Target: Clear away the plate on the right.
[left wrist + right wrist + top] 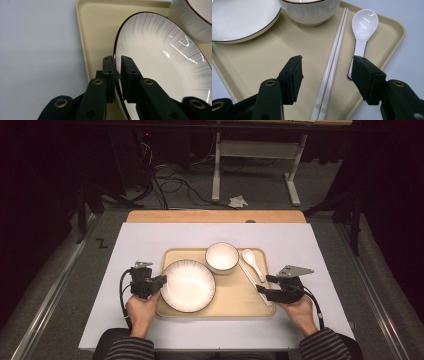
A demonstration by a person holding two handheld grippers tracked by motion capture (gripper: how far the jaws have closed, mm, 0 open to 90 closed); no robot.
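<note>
Plate (160, 57): left tongs (115, 67) pinching its rim; lift it level. Chopsticks (332, 67), right of plate: right tongs (327, 72) spread astride; close squarely.

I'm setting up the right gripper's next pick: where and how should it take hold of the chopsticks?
Grip the chopsticks near their decorated ends, closest to the right gripper, coming from above with one open jaw on each side. They lie flat and side by side on the tray, with bare tray left of them; the spoon crowds their right.
</note>
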